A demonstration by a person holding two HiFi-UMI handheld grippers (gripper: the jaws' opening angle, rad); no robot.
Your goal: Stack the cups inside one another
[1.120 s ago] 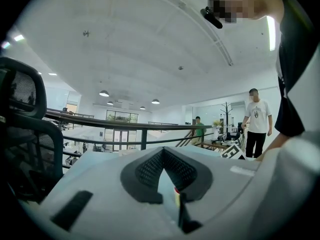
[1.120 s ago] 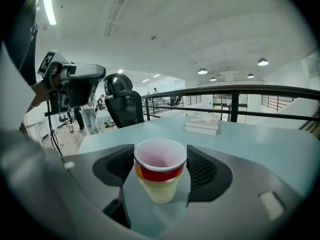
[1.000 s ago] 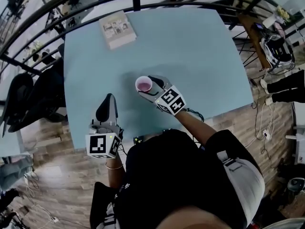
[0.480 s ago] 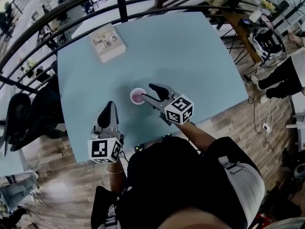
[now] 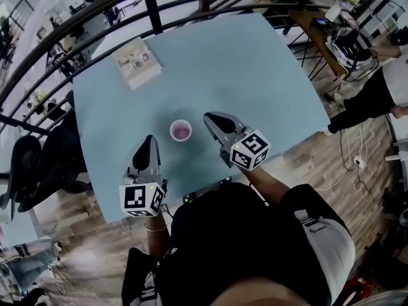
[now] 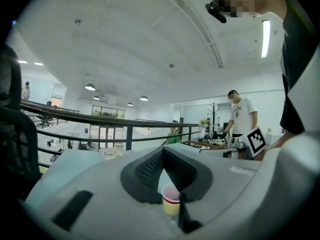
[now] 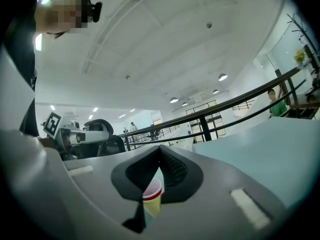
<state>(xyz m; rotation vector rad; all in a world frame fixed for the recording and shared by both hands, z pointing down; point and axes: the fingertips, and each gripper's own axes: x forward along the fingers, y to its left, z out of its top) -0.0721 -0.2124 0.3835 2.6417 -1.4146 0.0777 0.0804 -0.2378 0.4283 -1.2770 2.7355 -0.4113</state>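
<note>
One stack of cups (image 5: 181, 131), pink inside with a red band over a yellow lower cup, stands upright on the light blue table (image 5: 255, 75) between my two grippers. My right gripper (image 5: 211, 117) hovers just right of the stack, clear of it, jaws shut on nothing. My left gripper (image 5: 146, 140) sits to the lower left of the stack, apart from it, also shut and empty. In the left gripper view the cup stack (image 6: 171, 199) shows beyond the closed pads. The right gripper view has the same cup stack (image 7: 152, 196) beyond its closed pads.
A flat book (image 5: 136, 61) lies at the table's far left corner. A dark railing (image 5: 153, 5) runs behind the table. A black chair (image 5: 38, 158) stands off the left edge. A person (image 5: 376, 88) stands at the right, by a cluttered desk (image 5: 344, 37).
My right gripper released the cup stack, pulled back to the right and closed. The stack stays standing on the table. My left gripper barely shifted.
</note>
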